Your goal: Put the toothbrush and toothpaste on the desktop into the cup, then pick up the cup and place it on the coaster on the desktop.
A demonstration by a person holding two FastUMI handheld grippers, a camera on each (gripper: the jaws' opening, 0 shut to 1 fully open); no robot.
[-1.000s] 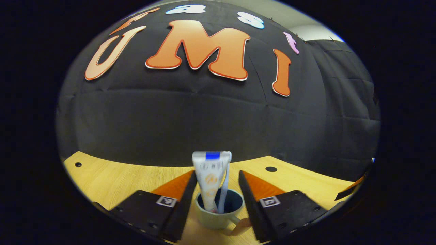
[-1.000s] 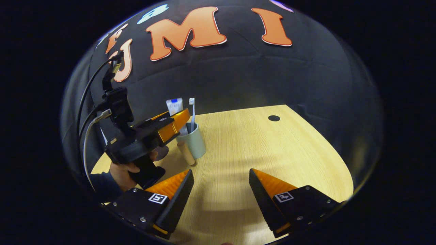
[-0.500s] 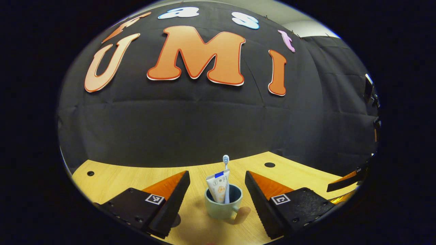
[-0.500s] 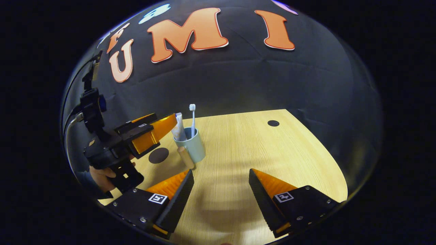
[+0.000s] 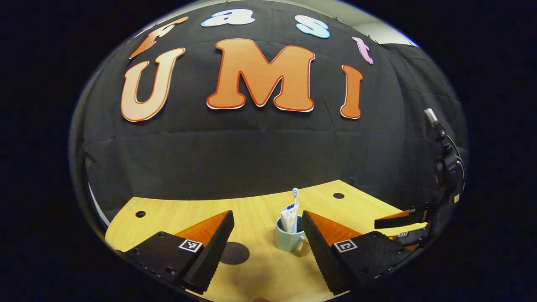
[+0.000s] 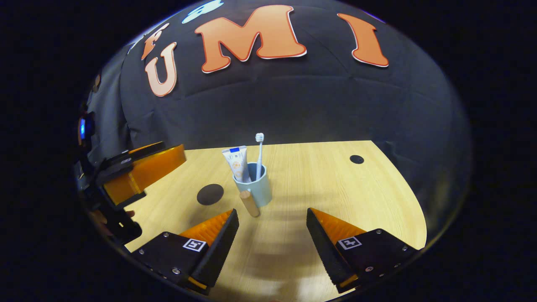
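Backing away from the cup [image 5: 288, 240], the left gripper [image 5: 267, 235] is now hanging with jaws apart and empty (cup formerly between them). Nearer the right gripper [image 6: 272, 235], also gaping, the cup is standing on the desktop [image 6: 335, 188], carrying toothpaste [image 6: 237, 162] and toothbrush [image 6: 259, 151], beside the dark coaster [image 6: 210, 194].

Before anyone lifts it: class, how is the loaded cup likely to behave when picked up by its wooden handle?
The cup probably feels top-heavy, since the toothpaste tube and toothbrush stand well above its rim. Both lean loosely inside, so they may shift if it tilts. The handle juts from one side, so the cup may swing under a handle grip.
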